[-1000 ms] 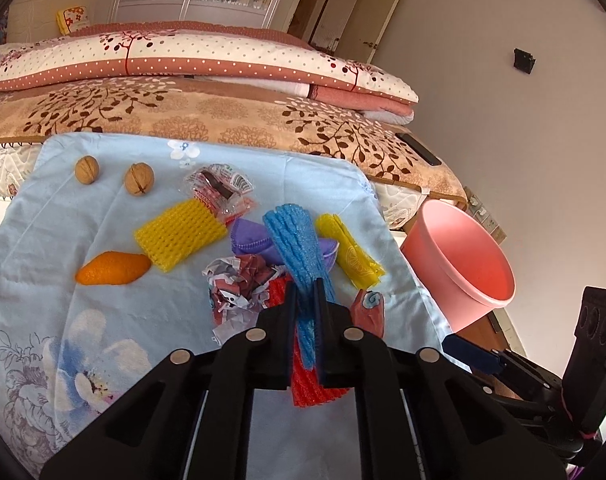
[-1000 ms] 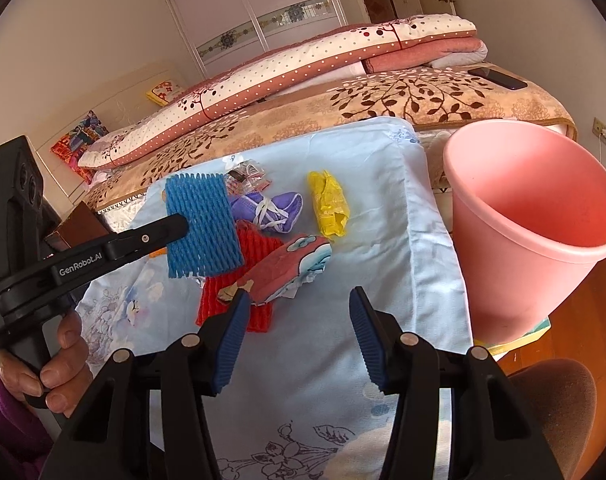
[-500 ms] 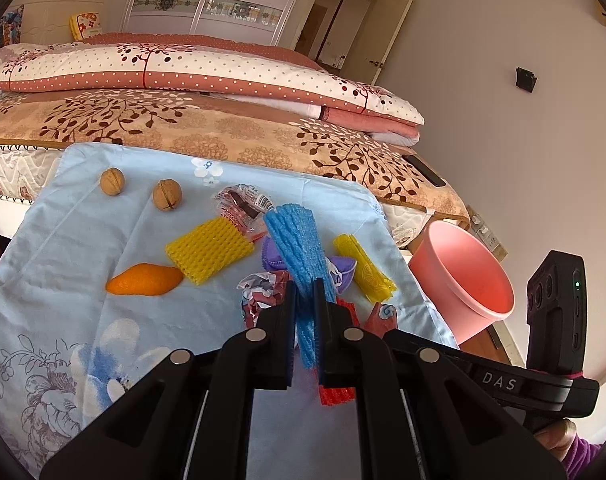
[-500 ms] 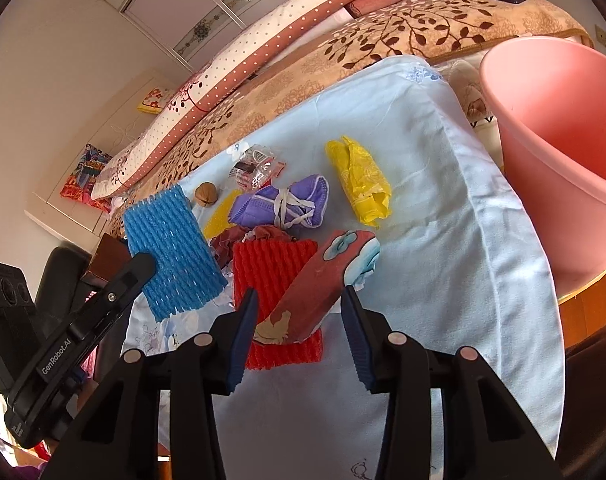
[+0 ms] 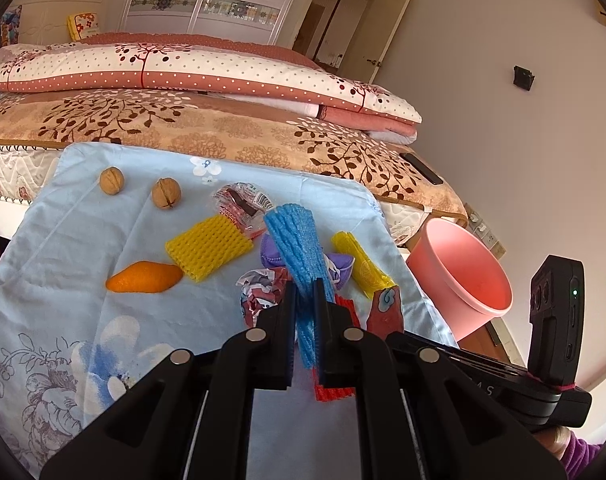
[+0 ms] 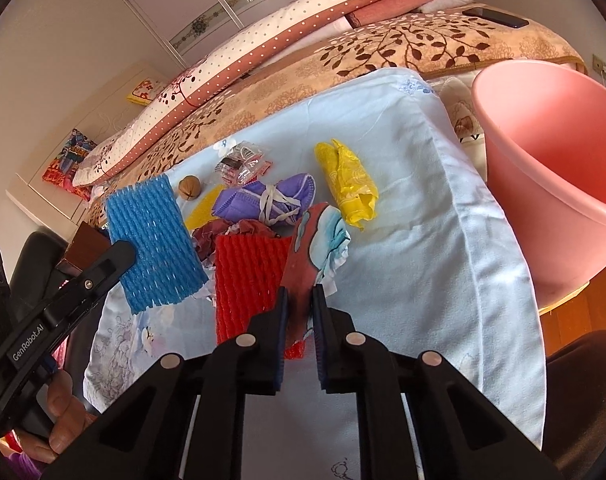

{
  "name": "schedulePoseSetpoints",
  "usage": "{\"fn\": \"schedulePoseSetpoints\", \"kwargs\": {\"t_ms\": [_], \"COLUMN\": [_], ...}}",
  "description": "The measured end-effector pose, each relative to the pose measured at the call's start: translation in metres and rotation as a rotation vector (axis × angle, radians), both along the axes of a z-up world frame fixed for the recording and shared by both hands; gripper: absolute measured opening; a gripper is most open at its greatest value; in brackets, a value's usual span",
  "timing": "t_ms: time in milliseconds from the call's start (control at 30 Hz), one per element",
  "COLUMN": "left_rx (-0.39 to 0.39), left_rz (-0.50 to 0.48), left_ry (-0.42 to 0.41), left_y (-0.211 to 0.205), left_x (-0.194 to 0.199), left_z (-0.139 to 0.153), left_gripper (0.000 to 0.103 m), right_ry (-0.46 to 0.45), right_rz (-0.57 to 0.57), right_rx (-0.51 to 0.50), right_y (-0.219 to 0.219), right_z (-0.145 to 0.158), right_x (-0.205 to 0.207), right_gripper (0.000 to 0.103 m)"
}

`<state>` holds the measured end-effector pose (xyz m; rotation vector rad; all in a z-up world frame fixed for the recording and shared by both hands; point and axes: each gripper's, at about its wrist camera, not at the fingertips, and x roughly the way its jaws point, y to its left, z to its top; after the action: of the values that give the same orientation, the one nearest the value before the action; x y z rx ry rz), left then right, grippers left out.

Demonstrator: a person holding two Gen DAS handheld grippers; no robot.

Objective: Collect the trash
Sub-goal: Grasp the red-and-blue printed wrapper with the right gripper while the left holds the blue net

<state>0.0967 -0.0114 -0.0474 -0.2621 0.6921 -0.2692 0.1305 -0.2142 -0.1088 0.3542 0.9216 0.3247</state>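
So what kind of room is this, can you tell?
Most likely a bedroom: a bed with a leaf-patterned blanket and folded polka-dot quilt, with a built-in wardrobe behind it.

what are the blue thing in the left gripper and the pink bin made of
Blue sleeve: looks like soft foam fruit netting, matte, with ribbed strands and open mesh slits. Pink bin: seems to be rigid moulded plastic, smooth with a slight sheen and a rolled rim.

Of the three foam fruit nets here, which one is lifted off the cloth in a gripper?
The blue foam net: the left gripper is shut on it and holds it up. The yellow foam net and the red foam net lie flat on the cloth.
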Motion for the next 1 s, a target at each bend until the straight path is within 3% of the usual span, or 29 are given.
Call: {"fn": "schedulePoseSetpoints", "kwargs": {"t_ms": [700,1000], "left_rx": [0.020,0.041], "left_rz": [-0.044,-0.074], "left_ry": [-0.005,-0.013], "left_y": [-0.025,-0.041], "left_x": [-0.002,0.001], "left_z": [0.007,0.010], "left_gripper": [0.007,0.007], "right_ry": [-0.283,-0.324], "right_rz": [-0.063,-0.108], "right_rx": [-0.209,-0.217], "right_y": [-0.012,-0.026], "right_z": [0.045,0.051], "right_x": [-0.041,-0.046], "right_gripper": [0.010,0.010]}}
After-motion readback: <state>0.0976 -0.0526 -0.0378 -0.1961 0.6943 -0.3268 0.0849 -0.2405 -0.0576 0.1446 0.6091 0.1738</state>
